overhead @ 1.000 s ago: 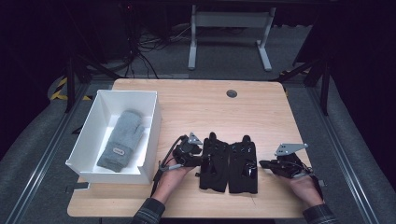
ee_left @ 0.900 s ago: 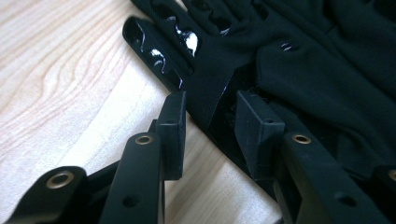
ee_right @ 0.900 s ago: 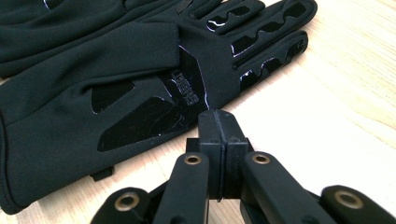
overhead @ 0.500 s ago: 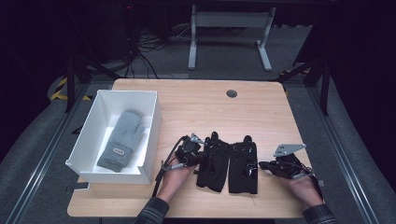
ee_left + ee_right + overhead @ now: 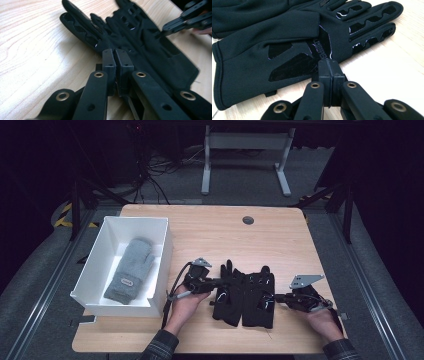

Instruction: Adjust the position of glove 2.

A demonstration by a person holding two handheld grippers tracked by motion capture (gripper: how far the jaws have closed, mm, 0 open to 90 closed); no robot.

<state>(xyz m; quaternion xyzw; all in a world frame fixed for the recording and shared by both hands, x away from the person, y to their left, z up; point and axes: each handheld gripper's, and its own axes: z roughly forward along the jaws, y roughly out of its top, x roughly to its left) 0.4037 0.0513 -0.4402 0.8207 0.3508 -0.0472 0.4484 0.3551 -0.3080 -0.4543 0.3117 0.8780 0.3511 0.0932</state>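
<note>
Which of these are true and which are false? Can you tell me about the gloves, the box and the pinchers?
1. Two black gloves lie side by side on the wooden table. True.
2. The white box holds a red sock. False: it holds a grey mitten.
3. The left gripper is at the left glove's edge, jaws shut. True.
4. The right gripper hangs high above the table. False: it sits low at the right glove's edge.

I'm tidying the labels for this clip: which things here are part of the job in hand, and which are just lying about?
In the job:
- two black gloves
- left tongs, shut at the left glove's edge
- right tongs, shut at the right glove's edge

Lying about:
- white box
- grey mitten inside it
</note>
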